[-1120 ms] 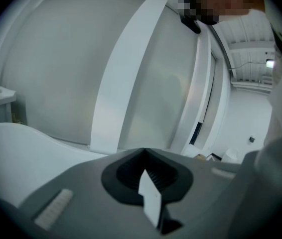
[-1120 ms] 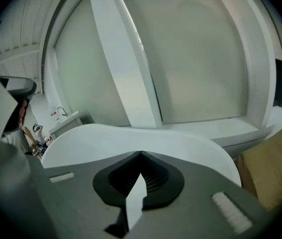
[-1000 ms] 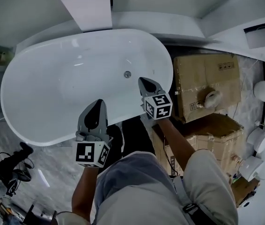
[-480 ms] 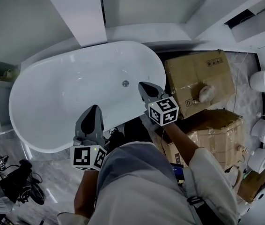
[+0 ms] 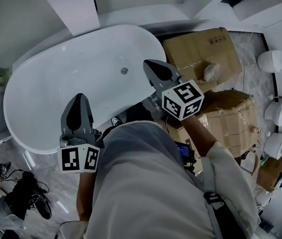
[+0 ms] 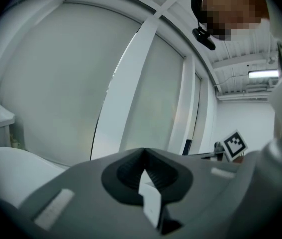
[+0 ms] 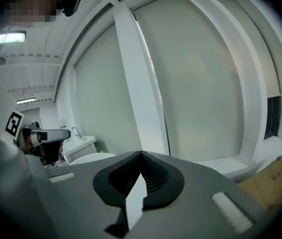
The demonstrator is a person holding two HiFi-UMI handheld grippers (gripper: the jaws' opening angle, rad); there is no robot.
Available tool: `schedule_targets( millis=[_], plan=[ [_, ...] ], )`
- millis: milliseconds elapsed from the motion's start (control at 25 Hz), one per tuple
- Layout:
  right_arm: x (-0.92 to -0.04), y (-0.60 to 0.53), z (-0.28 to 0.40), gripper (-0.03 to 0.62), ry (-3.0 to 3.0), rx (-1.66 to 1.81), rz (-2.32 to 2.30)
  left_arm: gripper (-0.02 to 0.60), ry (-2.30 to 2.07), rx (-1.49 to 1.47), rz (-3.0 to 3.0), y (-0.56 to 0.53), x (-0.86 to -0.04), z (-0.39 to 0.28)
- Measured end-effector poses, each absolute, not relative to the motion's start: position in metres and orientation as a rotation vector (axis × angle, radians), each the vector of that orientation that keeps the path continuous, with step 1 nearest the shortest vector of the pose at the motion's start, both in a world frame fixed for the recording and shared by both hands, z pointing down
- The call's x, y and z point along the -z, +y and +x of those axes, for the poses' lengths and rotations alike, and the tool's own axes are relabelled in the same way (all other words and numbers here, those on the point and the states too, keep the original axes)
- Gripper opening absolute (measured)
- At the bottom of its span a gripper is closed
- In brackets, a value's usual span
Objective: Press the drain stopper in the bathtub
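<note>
A white oval bathtub [image 5: 46, 91] fills the upper left of the head view, with a small round metal drain stopper [image 5: 124, 70] on its floor near the right end. My left gripper [image 5: 77, 105] is shut and hovers over the tub's near rim. Over the tub's right end my right gripper [image 5: 152, 66] is shut too, to the right of the stopper and well above it. Both gripper views look up at a frosted window wall; the left gripper [image 6: 143, 156] and right gripper [image 7: 141, 158] show closed jaws holding nothing. The tub's rim [image 6: 4, 166] shows at lower left.
Cardboard boxes [image 5: 201, 51] stand right of the tub, one with a white fitting [image 5: 210, 71] on top. White fixtures [image 5: 272, 61] line the far right. A white beam [image 5: 66, 6] crosses above the tub. A person with camera gear [image 5: 16, 198] crouches at lower left.
The head view has tilted and shifted, so the tub and boxes slid up and left. Both grippers stayed shut; the right one rose closer to the camera, the left drifted left.
</note>
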State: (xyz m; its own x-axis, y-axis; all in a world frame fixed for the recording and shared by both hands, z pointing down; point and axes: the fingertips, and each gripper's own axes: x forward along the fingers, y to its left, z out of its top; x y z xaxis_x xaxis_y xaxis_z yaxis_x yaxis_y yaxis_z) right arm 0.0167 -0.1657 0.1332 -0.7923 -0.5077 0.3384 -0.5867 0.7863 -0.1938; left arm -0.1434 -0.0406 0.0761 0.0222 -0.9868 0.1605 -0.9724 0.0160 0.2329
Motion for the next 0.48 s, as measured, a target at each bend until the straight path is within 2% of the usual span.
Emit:
schedule_targets(
  millis=[480],
  plan=[
    [-0.092,-0.102,0.025,-0.003,-2.776,-0.396,0.874,0.000,-2.048,0.069,2.039,-0.012,-0.071,-0.162]
  ],
)
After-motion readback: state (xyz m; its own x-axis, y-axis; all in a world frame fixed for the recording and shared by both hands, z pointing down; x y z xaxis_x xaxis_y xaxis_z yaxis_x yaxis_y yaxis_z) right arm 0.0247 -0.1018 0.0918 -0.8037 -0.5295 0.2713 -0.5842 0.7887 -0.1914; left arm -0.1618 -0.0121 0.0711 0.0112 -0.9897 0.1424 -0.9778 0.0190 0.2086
